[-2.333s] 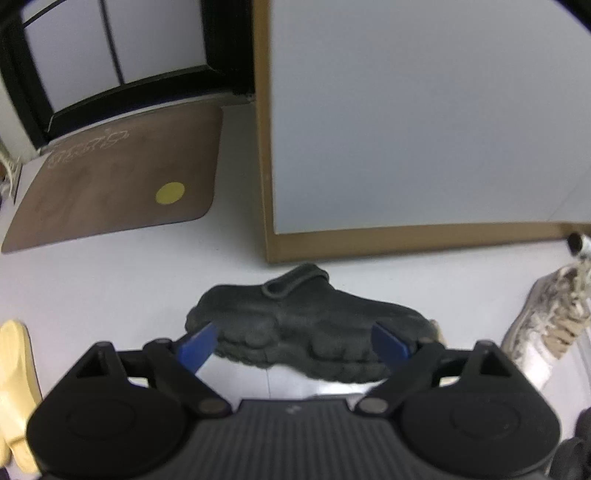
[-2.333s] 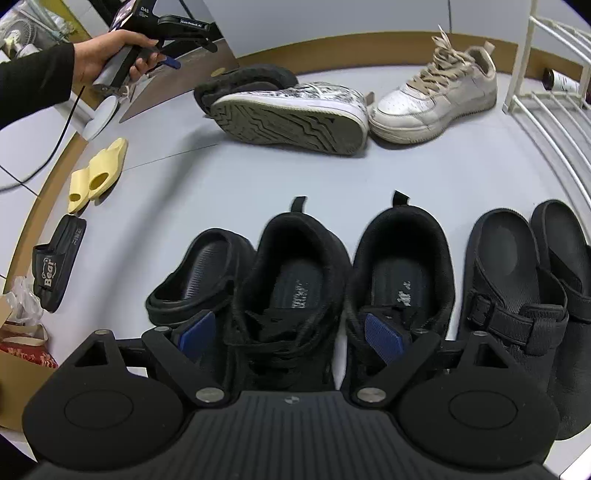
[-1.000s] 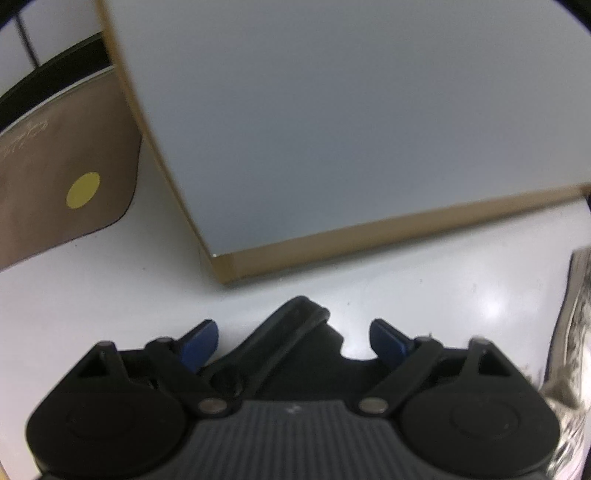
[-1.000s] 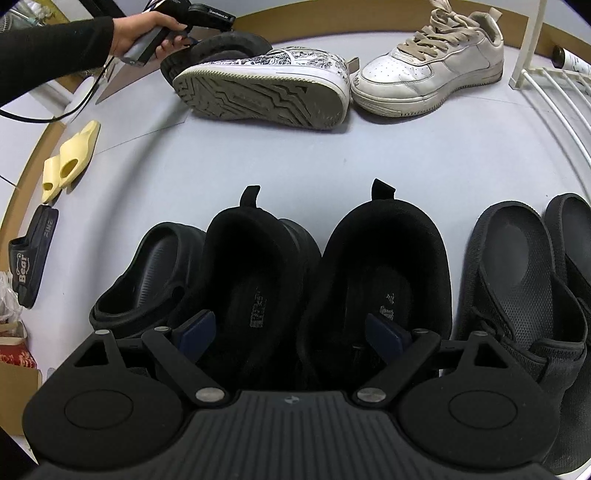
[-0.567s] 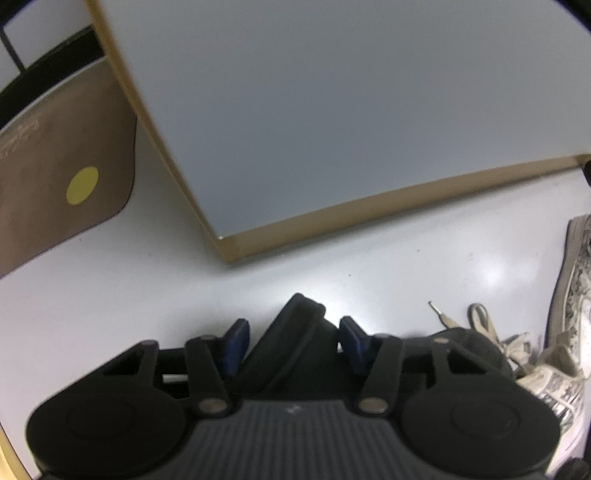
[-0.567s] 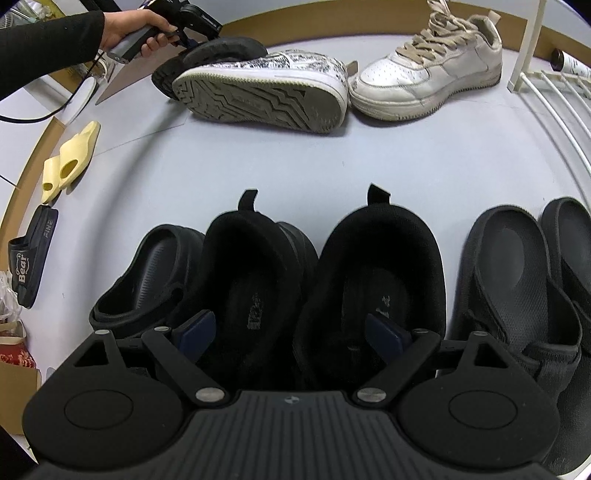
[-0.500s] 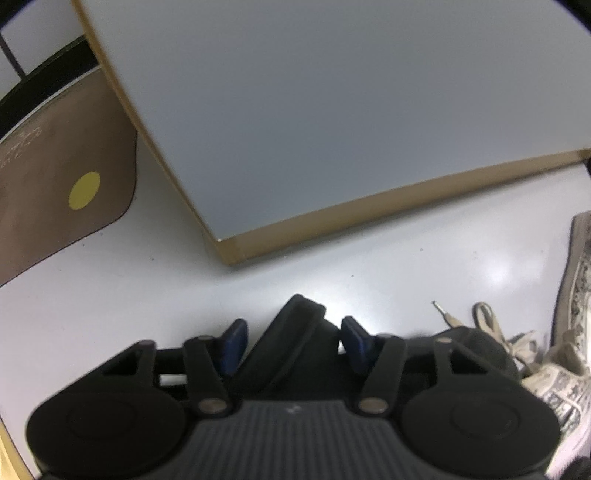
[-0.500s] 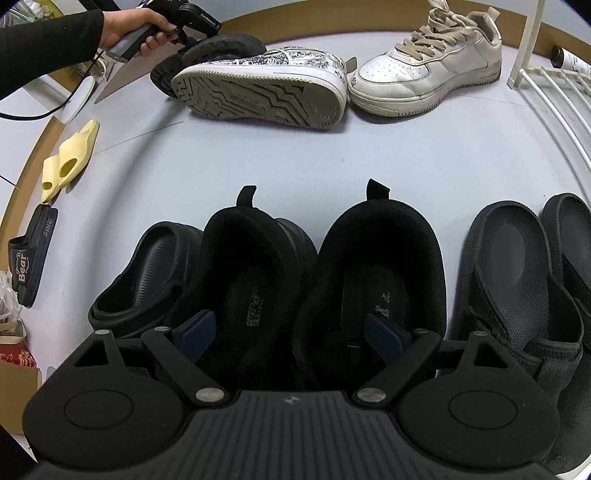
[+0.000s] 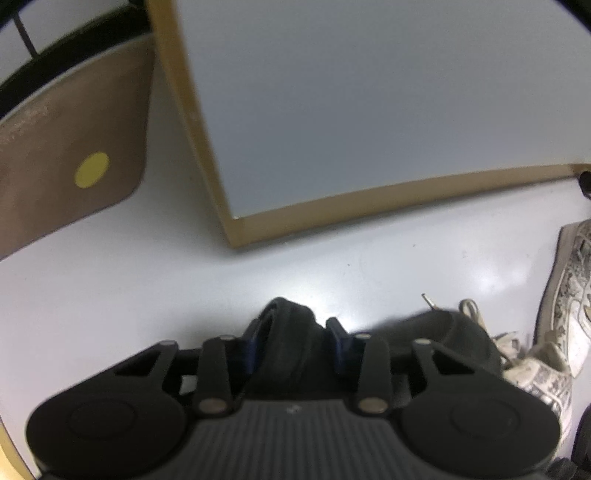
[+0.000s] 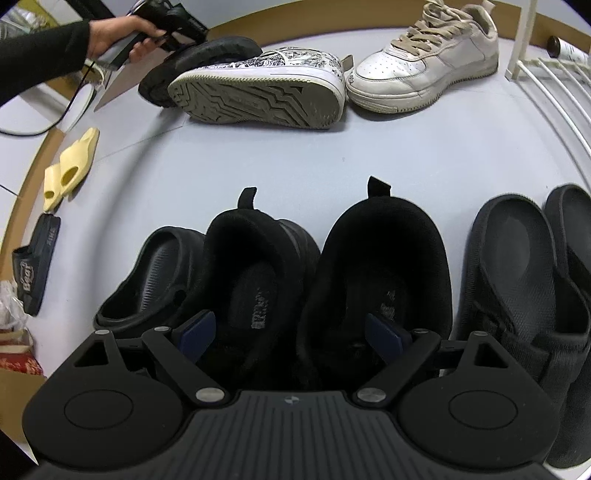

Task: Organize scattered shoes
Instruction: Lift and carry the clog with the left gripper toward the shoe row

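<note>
Pale grey floor (image 10: 258,158) lies below both tongs: left tongs (image 9: 291,343) are closing, pinching the black rubber clog's strap (image 9: 286,332), while right tongs (image 10: 288,332) stay spread over two black sneakers (image 10: 376,266).

**Black tongs with blue pads, a black sleeve**

Each tongs body is matte black plastic with a ribbed middle plate, two round side discs and silver screws at the link arms. The right tongs (image 10: 290,334) have dark blue pads (image 10: 194,329); the left tongs (image 9: 293,341) too. The left hand (image 10: 122,31) wears a black sleeve (image 10: 40,51).
</note>
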Tool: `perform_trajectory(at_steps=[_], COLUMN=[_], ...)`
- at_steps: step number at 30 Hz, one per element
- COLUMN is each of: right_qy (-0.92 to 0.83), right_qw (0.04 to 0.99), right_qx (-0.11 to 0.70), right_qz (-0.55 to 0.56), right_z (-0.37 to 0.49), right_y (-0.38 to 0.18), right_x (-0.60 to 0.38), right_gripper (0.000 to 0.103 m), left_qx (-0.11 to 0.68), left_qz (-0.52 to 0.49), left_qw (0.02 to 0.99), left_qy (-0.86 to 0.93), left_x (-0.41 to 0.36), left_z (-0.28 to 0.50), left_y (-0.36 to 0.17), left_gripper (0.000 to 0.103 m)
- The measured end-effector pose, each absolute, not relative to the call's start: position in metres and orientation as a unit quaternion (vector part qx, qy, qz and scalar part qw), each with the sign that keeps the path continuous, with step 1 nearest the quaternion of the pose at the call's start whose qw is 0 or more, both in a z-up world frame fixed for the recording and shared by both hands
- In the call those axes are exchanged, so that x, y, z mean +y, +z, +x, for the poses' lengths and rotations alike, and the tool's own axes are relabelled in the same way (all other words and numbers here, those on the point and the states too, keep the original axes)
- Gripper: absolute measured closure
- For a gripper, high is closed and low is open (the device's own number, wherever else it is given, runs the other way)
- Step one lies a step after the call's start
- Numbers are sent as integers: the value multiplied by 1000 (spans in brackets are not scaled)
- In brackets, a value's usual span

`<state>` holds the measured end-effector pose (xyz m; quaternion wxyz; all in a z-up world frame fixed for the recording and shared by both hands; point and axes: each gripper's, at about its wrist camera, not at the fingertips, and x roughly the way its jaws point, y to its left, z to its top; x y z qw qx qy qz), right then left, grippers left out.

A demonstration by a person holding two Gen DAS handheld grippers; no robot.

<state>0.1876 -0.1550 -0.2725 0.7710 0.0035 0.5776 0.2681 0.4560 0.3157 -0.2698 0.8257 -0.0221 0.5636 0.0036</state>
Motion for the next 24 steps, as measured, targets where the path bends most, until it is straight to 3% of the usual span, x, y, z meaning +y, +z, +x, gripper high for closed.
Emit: perform_trajectory(at_steps=[4,12,24], right_qy=[270,295,316], right_qw=[773,780,820], right_qx=[574,552,476], right_qz=[5,-14,-30], right_z=[177,145,106], right_y=[-267,-249,-199], right_x=[-152,-147,-153], right_gripper=[11,11,11], left_qx=[529,484,475], left_qz=[-24,-34,-56], left_qw=[848,874,878], left_qy=[11,20,19], left_x=[300,309,326], left_z=[439,386,292], left_y=[-253,-217,-187], left_gripper=[70,88,88])
